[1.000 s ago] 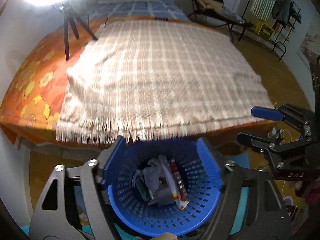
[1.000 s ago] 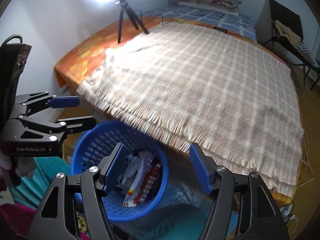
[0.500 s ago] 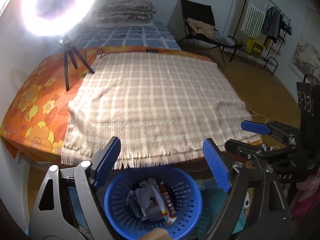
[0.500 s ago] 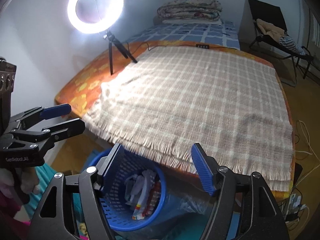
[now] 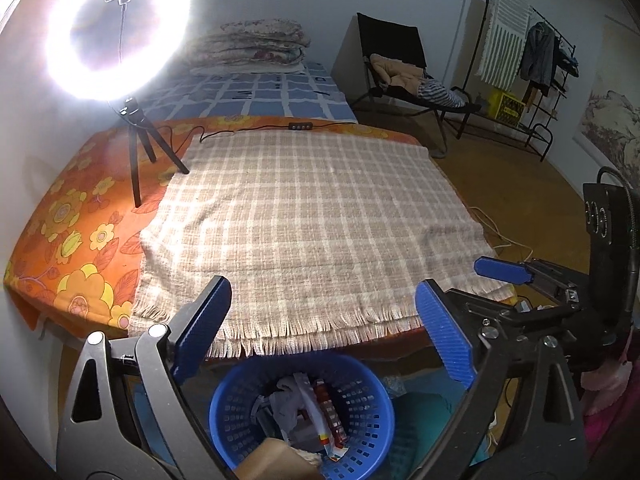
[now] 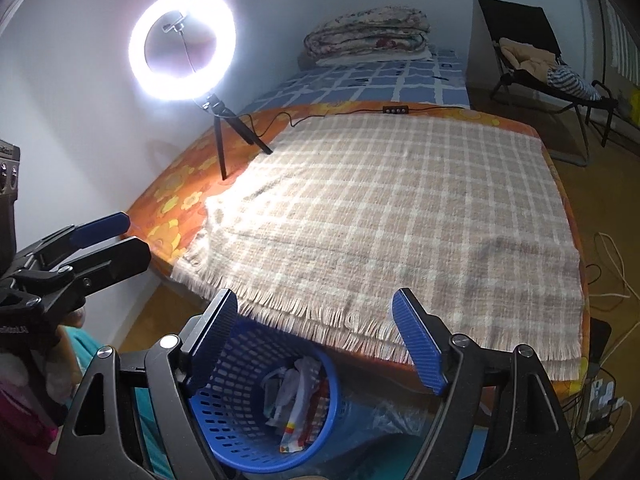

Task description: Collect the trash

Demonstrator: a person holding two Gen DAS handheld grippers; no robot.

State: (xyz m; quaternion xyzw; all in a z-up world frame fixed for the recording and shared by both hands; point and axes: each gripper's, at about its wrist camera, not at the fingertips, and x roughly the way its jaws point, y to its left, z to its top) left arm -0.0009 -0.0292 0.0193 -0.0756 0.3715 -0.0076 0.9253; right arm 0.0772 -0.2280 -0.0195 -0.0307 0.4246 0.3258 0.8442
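A blue perforated basket (image 5: 360, 408) stands on the floor in front of the bed and holds crumpled wrappers and paper trash (image 5: 304, 412). It also shows in the right wrist view (image 6: 240, 412) with the trash (image 6: 296, 400) inside. My left gripper (image 5: 320, 328) is open and empty, held above the basket. My right gripper (image 6: 316, 336) is open and empty, above and to the right of the basket. Each gripper shows at the edge of the other's view, the right one (image 5: 508, 276) and the left one (image 6: 108, 236).
A beige plaid blanket (image 5: 312, 224) covers an orange flowered bed (image 5: 72, 240). A ring light on a tripod (image 5: 132, 152) stands on the bed's left side. Folded quilts (image 5: 252, 44) lie at the far end. A chair (image 5: 400, 64) and clothes rack (image 5: 532, 60) stand at the right.
Both grippers have risen and pulled back from the basket, which now sits lower and smaller in both views. More of the bed and the ring light shows.
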